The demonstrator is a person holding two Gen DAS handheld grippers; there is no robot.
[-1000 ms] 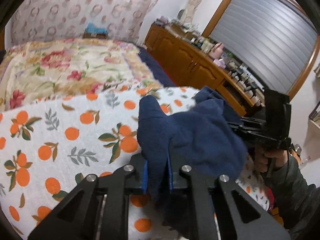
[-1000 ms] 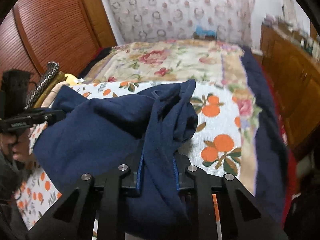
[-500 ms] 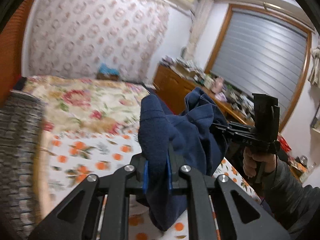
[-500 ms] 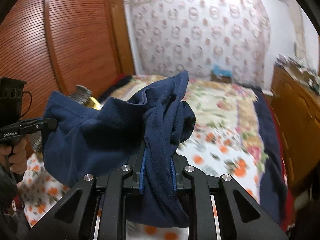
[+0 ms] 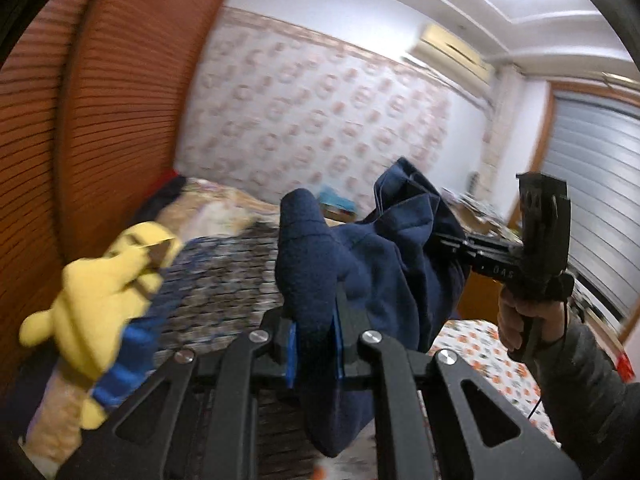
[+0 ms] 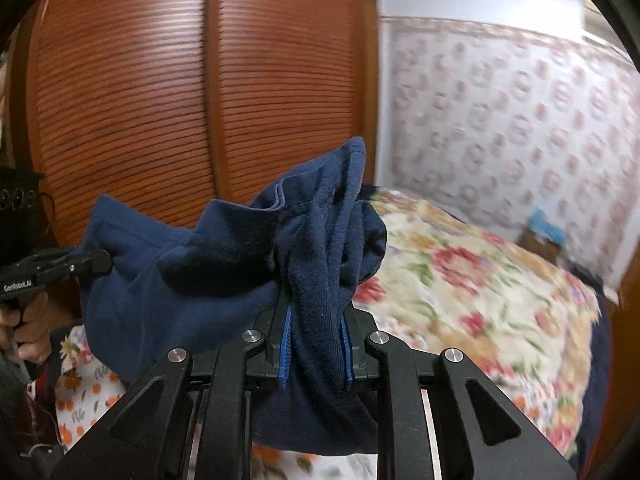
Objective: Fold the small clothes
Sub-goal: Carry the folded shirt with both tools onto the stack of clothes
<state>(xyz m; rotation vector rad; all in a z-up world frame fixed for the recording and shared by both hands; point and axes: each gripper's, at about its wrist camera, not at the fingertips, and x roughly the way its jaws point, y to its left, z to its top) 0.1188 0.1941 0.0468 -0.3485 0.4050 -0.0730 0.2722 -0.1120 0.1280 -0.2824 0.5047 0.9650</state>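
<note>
A navy blue fleece garment [image 5: 372, 264] hangs bunched in the air between both grippers, above the bed. My left gripper [image 5: 314, 350] is shut on one bunched end, its blue pads pressing the cloth. In the left wrist view the right gripper [image 5: 456, 246] grips the other end, held by a hand in a grey sleeve. The right wrist view shows my right gripper [image 6: 314, 354] shut on a thick fold of the garment [image 6: 192, 276]. At that view's left edge the left gripper [image 6: 98, 262] clamps the far corner.
A yellow and blue garment [image 5: 104, 300] lies on a pile of patterned cloth [image 5: 224, 280] at the left. The bed carries an orange-print sheet [image 5: 480, 344] and a floral quilt [image 6: 472, 280]. Louvred wooden wardrobe doors [image 6: 200, 100] stand close behind. A window shutter [image 5: 600, 184] is at the right.
Both grippers have risen and swung left with the navy garment, lifting it off the orange-print sheet. The views now face the wardrobe and wall, and the yellow garment has come into sight.
</note>
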